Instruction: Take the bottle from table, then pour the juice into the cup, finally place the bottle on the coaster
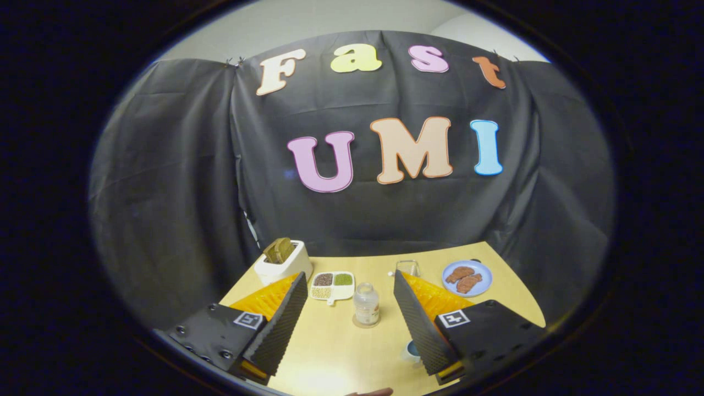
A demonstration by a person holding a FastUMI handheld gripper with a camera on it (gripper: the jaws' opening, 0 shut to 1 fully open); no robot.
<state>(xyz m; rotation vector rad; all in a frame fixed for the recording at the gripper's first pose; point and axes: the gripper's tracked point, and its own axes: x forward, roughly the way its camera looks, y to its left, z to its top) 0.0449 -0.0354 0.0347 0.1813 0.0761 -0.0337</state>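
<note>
Holding nothing with the gripper (350, 276), ribbed fingers (280, 324) spread wide. Just ahead and between them, on the table (330, 352): the bottle (366, 303), upright, touching neither pad, seemingly standing on a thin round disc, perhaps the coaster (356, 324). Probably either lining up for the grasp or already set down; cannot tell which from here. If grasping: advance straight and low, keep the bottle centred between the pads, close on the body below the cap rather than on the neck, squeeze evenly so as not to tip it, and lift vertically. Beside the inner edge of the right finger, close in, a small bluish round thing, likely the cup (411, 349), mostly covered by that finger; mind it when sweeping right. Beyond the fingertips: a divided dish of grains (331, 286), a white toaster with bread (281, 263), a clear glass (408, 268) partly behind the right fingertip, a blue plate (484, 272) of browned pieces. Hard to judge the liquid level through the pale bottle. Nearest of all, cut off, what looks like a fingertip (374, 391).
</note>
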